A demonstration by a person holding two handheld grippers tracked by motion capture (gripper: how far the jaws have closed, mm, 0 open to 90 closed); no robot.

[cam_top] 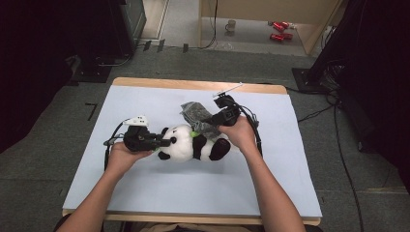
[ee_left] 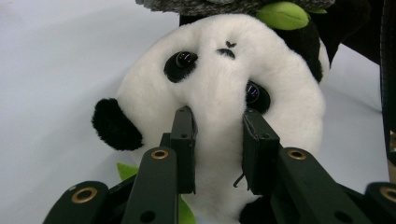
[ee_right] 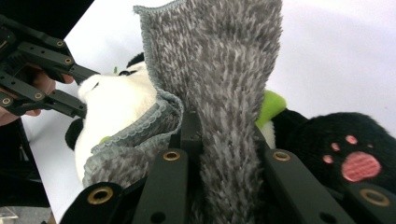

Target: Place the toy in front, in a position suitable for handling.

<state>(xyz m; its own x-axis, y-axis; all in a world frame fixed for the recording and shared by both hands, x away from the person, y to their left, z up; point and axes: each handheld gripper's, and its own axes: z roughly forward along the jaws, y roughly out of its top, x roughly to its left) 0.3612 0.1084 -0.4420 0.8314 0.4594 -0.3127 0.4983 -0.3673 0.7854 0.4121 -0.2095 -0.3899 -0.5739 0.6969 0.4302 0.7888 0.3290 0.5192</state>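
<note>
Left gripper [ee_left: 217, 149] was clamped on the panda [cam_top: 191, 143]: jaws pinched the white plush of its snout, just under the eyes. Looked like an anchoring hold, pinning the head so the toy couldn't slide or roll while the other hand worked.

Right gripper [ee_right: 224, 140] was closed on the grey cloth [ee_right: 219, 70], fuzzy knit with a ribbed edge, fabric bunched between the jaws and rising up past them. Cloth hung over the panda's neck and shoulder, next to a green leaf [ee_right: 271, 105]. My read: it was being draped onto or pulled off the toy; can't tell which.

Panda lay on its side near the middle of the table [cam_top: 145, 193], head toward the left gripper [cam_top: 142, 137], black foot with pink pad toward the right gripper [cam_top: 223, 116]. Both hands close in, one each end.

Table top was covered pale blue-white, wood edge showing front and back. Around it grey carpet, cables on the floor, dark equipment both sides. Farther back, a mug [cam_top: 231, 25] and red cans [cam_top: 279, 30] on the floor.
</note>
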